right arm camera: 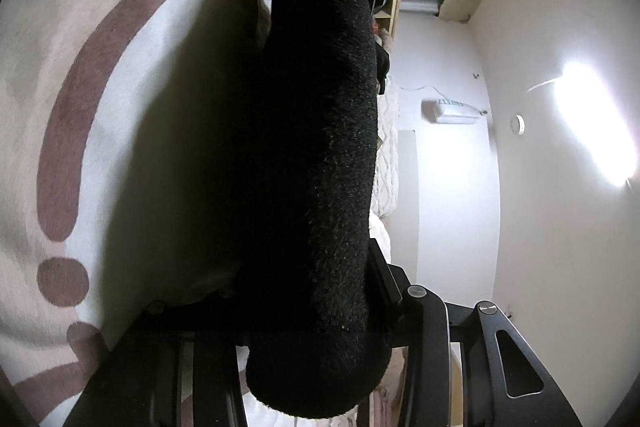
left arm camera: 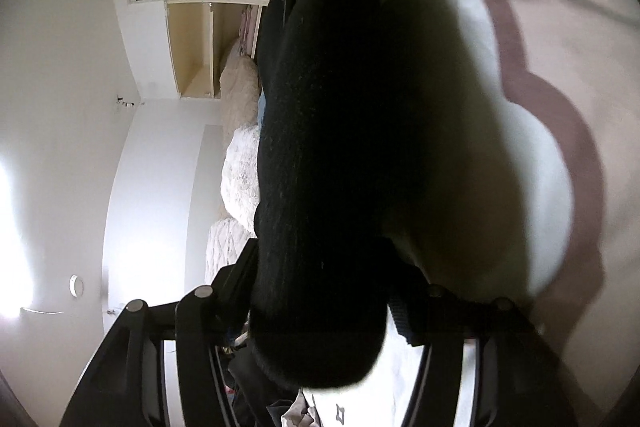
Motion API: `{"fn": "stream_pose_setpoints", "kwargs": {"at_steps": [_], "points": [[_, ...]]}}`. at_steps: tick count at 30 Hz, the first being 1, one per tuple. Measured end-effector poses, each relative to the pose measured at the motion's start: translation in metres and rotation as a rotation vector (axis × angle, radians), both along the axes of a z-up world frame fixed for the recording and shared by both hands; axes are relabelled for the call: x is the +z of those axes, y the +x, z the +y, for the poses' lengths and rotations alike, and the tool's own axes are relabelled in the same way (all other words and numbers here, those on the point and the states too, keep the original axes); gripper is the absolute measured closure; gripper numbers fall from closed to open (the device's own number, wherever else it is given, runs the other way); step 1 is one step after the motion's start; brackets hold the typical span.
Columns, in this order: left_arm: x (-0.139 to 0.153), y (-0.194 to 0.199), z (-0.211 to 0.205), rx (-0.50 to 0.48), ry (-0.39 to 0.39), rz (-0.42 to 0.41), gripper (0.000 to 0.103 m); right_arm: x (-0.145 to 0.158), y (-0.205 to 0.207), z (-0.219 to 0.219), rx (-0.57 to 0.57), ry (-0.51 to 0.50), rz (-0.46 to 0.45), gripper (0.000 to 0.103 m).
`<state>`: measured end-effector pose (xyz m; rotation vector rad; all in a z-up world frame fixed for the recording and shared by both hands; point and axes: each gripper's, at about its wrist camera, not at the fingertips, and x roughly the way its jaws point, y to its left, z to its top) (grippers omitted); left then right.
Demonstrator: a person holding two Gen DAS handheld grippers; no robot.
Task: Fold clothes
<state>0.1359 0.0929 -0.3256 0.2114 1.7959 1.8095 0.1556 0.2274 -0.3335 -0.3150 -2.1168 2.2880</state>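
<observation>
While stretched between both wrist cameras, thick black knitted garment clamped in left gripper and right gripper, above white rug with mauve outlines.

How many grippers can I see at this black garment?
2. The left gripper is at one end of the black garment, the right gripper at the other; each wrist view shows both, with the garment running between them.

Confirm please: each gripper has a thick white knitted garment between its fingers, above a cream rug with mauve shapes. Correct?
Only the colour is wrong: the thick knitted garment is black, as both wrist views show. It does lie above the cream rug with mauve shapes.
</observation>
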Motion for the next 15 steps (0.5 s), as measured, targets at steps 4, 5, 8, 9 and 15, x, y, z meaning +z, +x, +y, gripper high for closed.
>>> {"fn": "stream_pose_setpoints", "kwargs": {"at_steps": [4,5,8,9,15], "points": [[0.005,-0.003,0.0,-0.002,0.006,-0.019,0.058,0.005,-0.008,0.001,-0.008,-0.012,-0.023,0.062],[0.007,-0.005,-0.001,-0.001,0.007,-0.026,0.059,0.008,-0.01,0.001,-0.01,-0.009,-0.038,0.062],[0.023,-0.011,0.001,0.018,0.031,-0.069,0.062,0.021,-0.017,0.002,-0.012,-0.011,-0.078,0.065],[0.032,-0.015,0.003,0.034,0.053,-0.098,0.062,0.026,-0.019,0.003,-0.012,-0.009,-0.084,0.067],[0.11,-0.05,0.024,0.117,0.261,-0.257,0.064,0.088,-0.056,0.022,-0.047,0.011,-0.062,0.073]]}}
